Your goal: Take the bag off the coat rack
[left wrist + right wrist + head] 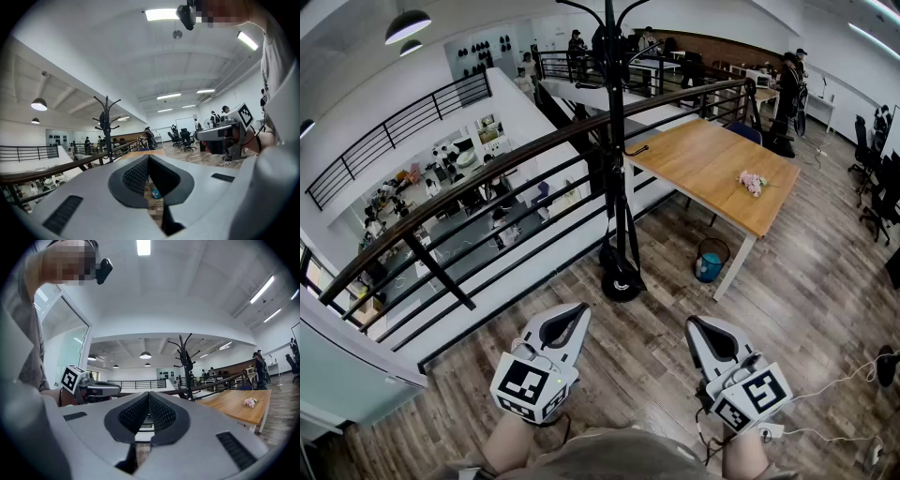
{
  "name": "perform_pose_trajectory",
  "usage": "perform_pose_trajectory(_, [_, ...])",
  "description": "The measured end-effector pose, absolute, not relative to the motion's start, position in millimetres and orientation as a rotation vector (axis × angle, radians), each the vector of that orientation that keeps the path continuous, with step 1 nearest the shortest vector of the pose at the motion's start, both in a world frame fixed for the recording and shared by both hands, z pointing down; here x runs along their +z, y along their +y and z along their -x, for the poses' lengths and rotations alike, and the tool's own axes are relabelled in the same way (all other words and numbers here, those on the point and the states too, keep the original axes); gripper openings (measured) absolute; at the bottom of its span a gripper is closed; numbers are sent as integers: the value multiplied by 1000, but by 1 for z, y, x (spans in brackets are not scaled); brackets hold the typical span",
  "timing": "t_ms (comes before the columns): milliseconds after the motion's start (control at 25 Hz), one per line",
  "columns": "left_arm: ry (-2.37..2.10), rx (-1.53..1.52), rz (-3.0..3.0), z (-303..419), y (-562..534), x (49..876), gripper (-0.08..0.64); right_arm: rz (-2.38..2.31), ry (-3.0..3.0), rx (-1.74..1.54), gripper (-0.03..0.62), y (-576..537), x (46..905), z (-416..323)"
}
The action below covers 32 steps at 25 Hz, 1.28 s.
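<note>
Grey-brown wood-plank floor (pixel 656 375). Rectangular light wooden table (pixel 712 169). Tall black metal coat rack (pixel 615 141) beside the railing (pixel 487 175), with a small dark bag (pixel 101 120) hanging near its top. Left gripper (pixel 579 310) and right gripper (pixel 693 322): jaws together, empty, well apart from the rack.

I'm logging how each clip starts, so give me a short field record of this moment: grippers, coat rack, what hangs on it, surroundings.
left gripper: jaws shut, empty, held low over the wooden floor
right gripper: jaws shut, empty, level with the left one
coat rack: black, upright by the railing, ahead of both grippers, untouched
hanging item: dark straps down the rack's pole; cannot tell if it is the bag
table: wooden, right of the rack
flowers: pink, on the table
bin: blue, under the table
</note>
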<state>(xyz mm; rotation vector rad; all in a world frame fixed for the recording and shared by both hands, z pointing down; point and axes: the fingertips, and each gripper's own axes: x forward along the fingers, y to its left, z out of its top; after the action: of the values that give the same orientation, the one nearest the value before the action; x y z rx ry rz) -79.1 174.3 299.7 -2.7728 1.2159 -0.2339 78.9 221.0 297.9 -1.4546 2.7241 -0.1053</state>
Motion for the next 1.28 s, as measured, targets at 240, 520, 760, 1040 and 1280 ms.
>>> perform_pose_trajectory(240, [1223, -237, 2776, 63, 176, 303, 17, 1388, 2711, -170, 31, 215, 305, -90])
perform_pose_trajectory(520, [1280, -326, 2737, 56, 180, 319, 17, 1388, 2655, -178, 31, 218, 313, -105])
perform_pose_trajectory(760, [1491, -121, 2668, 72, 170, 303, 239, 1588, 2566, -98, 215, 207, 314, -125])
perform_pose_trajectory(1040, [1477, -170, 2696, 66, 143, 319, 239, 1593, 2575, -152, 216, 182, 328, -129])
perform_pose_trajectory(1280, [1506, -211, 2708, 70, 91, 339, 239, 1638, 2565, -159, 216, 136, 343, -131])
